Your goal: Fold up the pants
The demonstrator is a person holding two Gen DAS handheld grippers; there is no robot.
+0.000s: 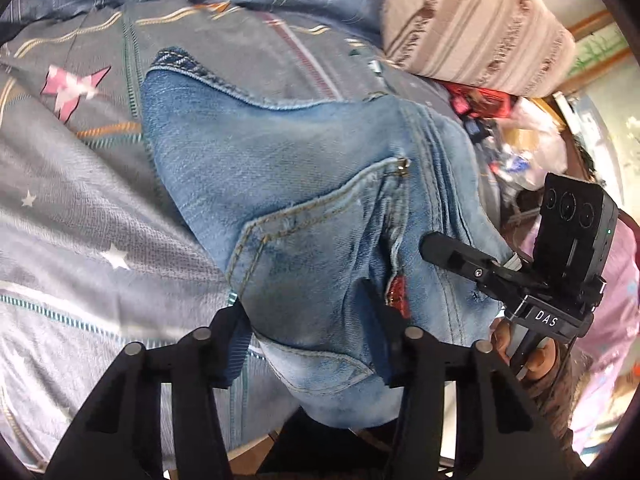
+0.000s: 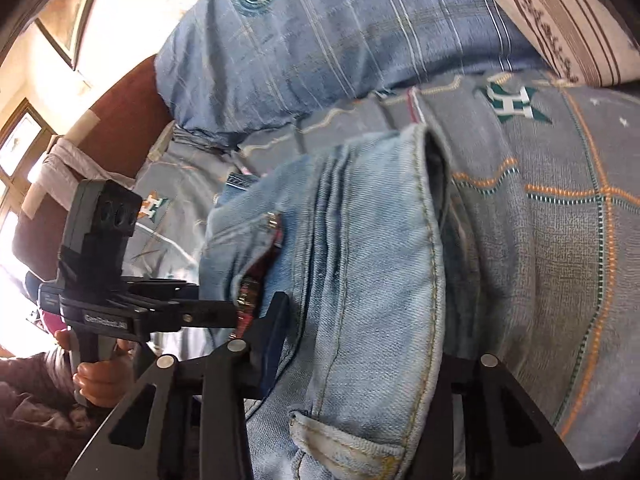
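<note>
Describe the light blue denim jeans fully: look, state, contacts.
The light blue denim jeans, faded with tan stitching, a back pocket, rivet and red patch, lie bunched on the grey patterned bedsheet. The left gripper and right gripper each have jaws closed on the waist end.

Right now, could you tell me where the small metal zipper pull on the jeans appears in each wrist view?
Left wrist view: the zipper pull sits right of centre, above the back pocket on the jeans.
Right wrist view: it sits left of centre, above the red label.
Shared landmark: the red label just below the pull in both.
</note>
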